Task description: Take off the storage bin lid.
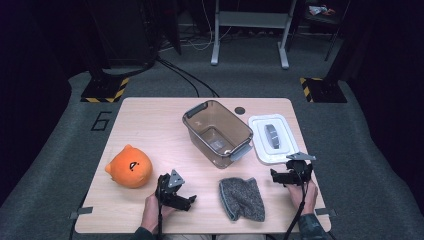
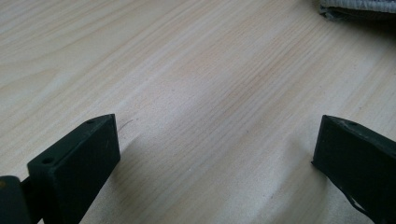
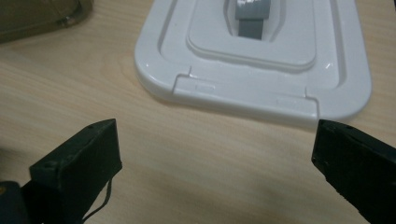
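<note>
Lid (image 1: 271, 139) first: lying flat on the tabletop (image 1: 150, 125), right side, just beside the clear brown bin (image 1: 200, 107) and not on it yet. Looking like moulded white plastic, so probably handling light and stiff, not flexing much, not fragile either. Glossy though, so likely being a bit slippery under hard pads. Sitting flush against the wood, meaning not much room for getting a jaw under the rim. Guessing the grey handle (image 3: 252, 18) in the recessed middle is the better spot for taking hold: raised, narrower, and looking less slick than the shiny rim. Pinching the near edge flange also looking doable, but risking the lid tilting and sliding out. Right hand-held gripper (image 3: 217, 128) hovering low just short of the lid's near edge, jaws spread wide, nothing between them, pointing at that front lip. Left hand-held gripper (image 2: 217, 123) resting down at the near side, jaws also spread and empty, facing bare wood with a corner of the grey knit cloth (image 1: 241, 198) peeking in. Orange plush (image 1: 129, 166) sitting well apart on the left, not getting in the way.
</note>
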The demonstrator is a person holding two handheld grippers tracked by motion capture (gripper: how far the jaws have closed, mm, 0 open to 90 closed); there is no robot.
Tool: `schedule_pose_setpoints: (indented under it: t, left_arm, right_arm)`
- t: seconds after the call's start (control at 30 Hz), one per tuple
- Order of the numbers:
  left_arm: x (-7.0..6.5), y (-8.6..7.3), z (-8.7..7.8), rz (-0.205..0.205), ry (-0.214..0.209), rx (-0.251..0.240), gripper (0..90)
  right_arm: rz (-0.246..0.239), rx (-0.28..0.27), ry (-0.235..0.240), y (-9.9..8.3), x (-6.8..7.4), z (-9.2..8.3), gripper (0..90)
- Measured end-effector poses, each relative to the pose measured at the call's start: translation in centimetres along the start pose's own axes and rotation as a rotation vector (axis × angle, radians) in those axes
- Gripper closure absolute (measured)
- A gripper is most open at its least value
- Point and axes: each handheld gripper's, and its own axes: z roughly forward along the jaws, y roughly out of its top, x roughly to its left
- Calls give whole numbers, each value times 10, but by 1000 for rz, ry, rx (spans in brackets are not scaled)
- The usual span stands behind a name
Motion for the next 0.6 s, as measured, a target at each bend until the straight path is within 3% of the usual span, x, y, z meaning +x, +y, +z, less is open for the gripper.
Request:
schedule_pose_setpoints:
  t: [0.3,0.47,0.6]
  left_arm:
    - [-1,1,-7,-1,2,-8,0]
    - [-3,7,-19,19,12,-32,0]
    - [-1,11,-30,1,-2,-51,0]
  right_arm:
    - [14,28,-1,-25,-3,3,0]
    - [8,9,11,-28,-5,3,0]
    - [4,3,20,-29,-6,4,0]
